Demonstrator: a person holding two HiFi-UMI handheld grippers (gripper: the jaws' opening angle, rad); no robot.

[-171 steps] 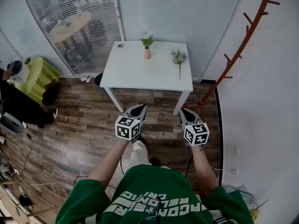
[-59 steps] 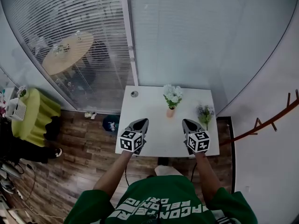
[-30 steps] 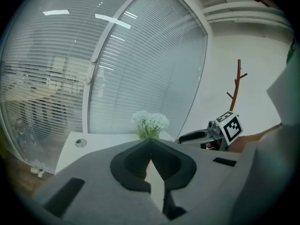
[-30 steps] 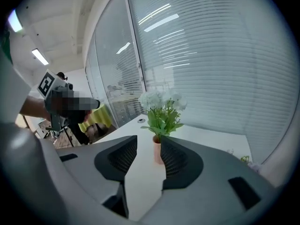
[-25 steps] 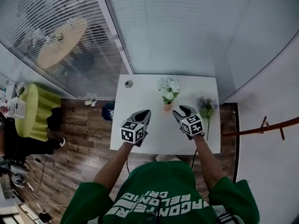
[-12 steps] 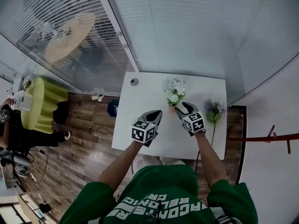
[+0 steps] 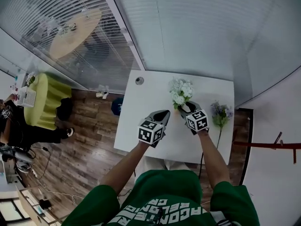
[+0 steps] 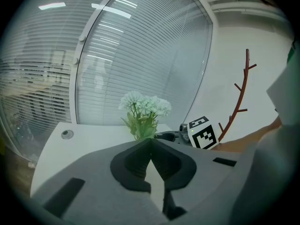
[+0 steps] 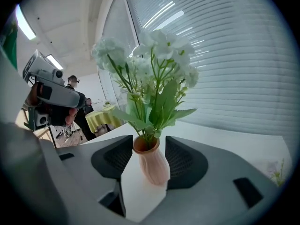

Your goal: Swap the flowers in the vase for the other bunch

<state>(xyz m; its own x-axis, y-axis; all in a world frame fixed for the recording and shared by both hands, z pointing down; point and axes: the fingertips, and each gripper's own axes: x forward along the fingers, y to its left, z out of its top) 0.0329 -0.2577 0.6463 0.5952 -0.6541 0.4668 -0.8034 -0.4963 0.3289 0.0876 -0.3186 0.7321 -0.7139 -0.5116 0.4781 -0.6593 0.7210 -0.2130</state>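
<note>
A small pink vase (image 9: 153, 167) with white flowers (image 7: 181, 91) (image 9: 151, 64) stands on the white table (image 7: 141, 121). My right gripper (image 7: 185, 108) (image 9: 149, 142) is open, its jaws on either side of the vase's neck; I see a gap at the left pad. The head view hides the vase behind this gripper. My left gripper (image 7: 164, 113) (image 8: 151, 141) hovers shut and empty just left of the vase, pointing at the flowers (image 8: 144, 106). The purple bunch (image 7: 219, 113) lies flat on the table, right of the right gripper.
A small round fitting (image 7: 139, 81) (image 8: 67, 134) sits in the table's far left corner. Glass walls with blinds run behind the table. A red-brown coat rack (image 7: 278, 145) (image 8: 239, 102) stands to the right. A yellow-covered table (image 7: 44, 98) stands far left.
Both grippers have moved forward and down over the table. The right one has come up to the vase and now straddles it. The left one has drawn closer to the flowers.
</note>
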